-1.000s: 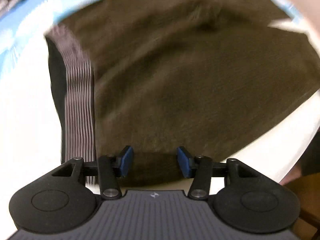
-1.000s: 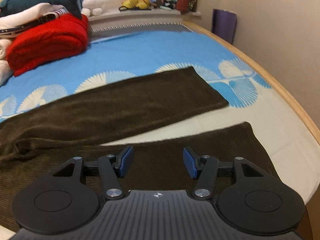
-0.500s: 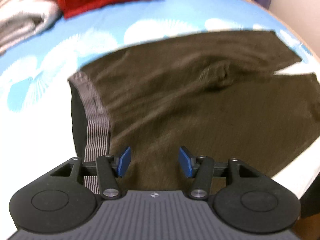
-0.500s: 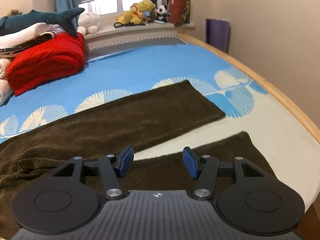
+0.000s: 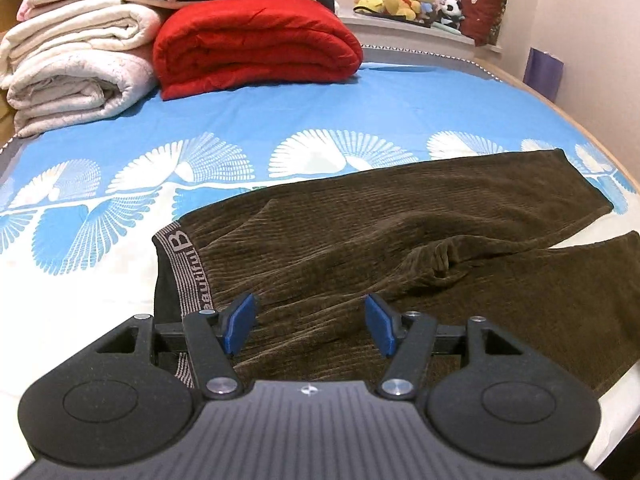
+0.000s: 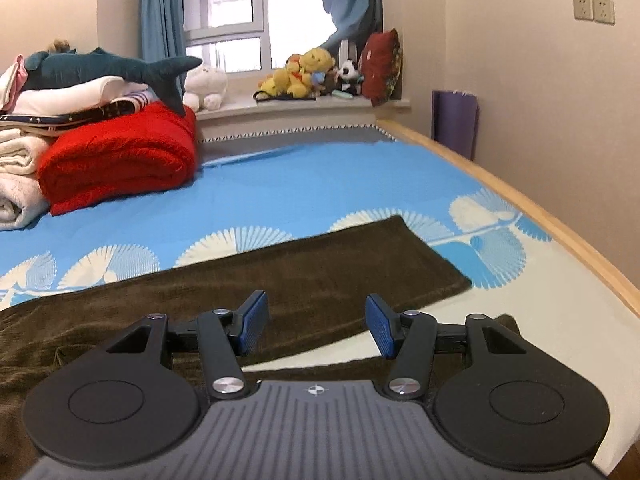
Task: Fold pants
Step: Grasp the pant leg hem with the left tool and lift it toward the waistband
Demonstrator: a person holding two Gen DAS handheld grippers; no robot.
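Note:
Dark brown corduroy pants [image 5: 360,248] lie spread flat on the bed, with the grey lettered waistband [image 5: 188,268] at the left and both legs running right. A bunched fold [image 5: 436,256] sits at the crotch. My left gripper [image 5: 308,328] is open and empty, above the waist end. In the right wrist view the far leg [image 6: 320,276] lies across the sheet and the near leg [image 6: 508,320] is mostly hidden under the tool. My right gripper [image 6: 314,326] is open and empty above the gap between the legs.
A blue and white patterned sheet [image 5: 320,120] covers the bed. A folded red quilt [image 5: 256,44] and white blankets [image 5: 76,76] are stacked at the far left. Plush toys [image 6: 308,72] sit on the windowsill. The wooden bed edge [image 6: 560,228] runs along the right, by the wall.
Both grippers have lifted and tilted up, so the views now show more of the bed and room. The pants have not moved. Both stay open.

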